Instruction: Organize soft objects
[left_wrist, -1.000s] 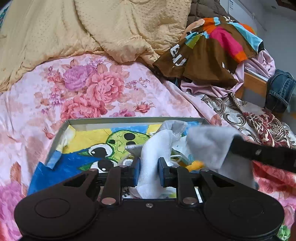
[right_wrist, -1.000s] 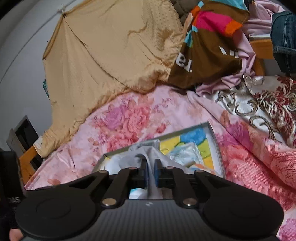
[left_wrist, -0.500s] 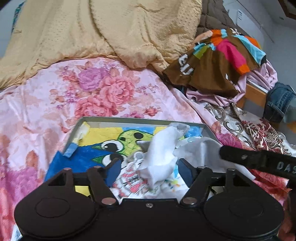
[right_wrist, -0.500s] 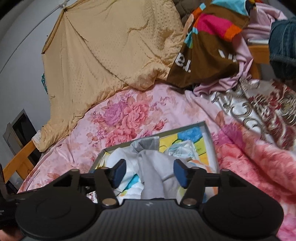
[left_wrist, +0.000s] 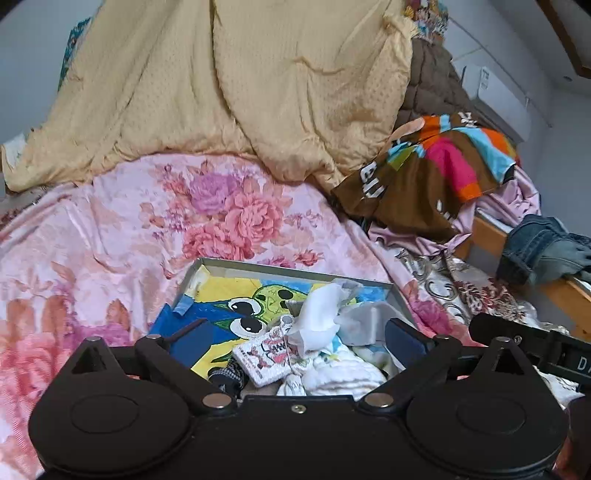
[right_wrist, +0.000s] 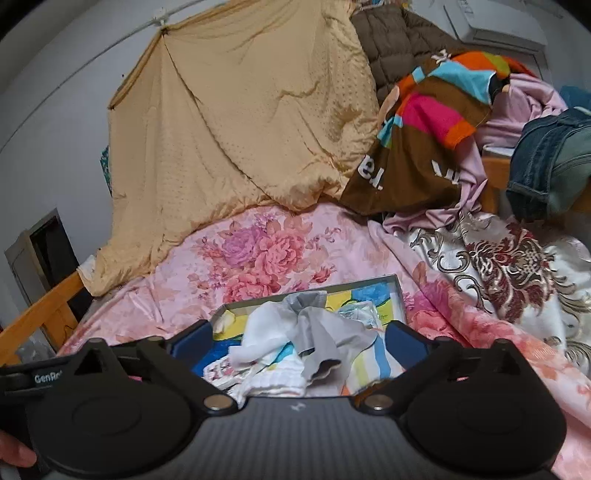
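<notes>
A shallow box (left_wrist: 295, 268) with a cartoon frog picture inside lies on the pink floral bedspread; it also shows in the right wrist view (right_wrist: 398, 295). In it lie a white sock (left_wrist: 319, 321), a grey sock (right_wrist: 319, 338), other small white cloths and a small printed card (left_wrist: 267, 356). My left gripper (left_wrist: 297, 338) is open and empty, just above the pile. My right gripper (right_wrist: 297, 338) is open and empty, above the grey sock (left_wrist: 364, 321) and the white sock (right_wrist: 264, 338).
A tan quilt (left_wrist: 229, 81) is heaped at the back. A brown multicolour garment (left_wrist: 428, 166), lilac cloth and jeans (left_wrist: 535, 247) lie at the right by a wooden bed rail (left_wrist: 491, 236). A brocade cloth (right_wrist: 509, 266) lies at the right.
Both grippers opened and let go: the left released the white sock, the right the grey sock. Both socks now lie in the box. Both grippers have pulled back.
</notes>
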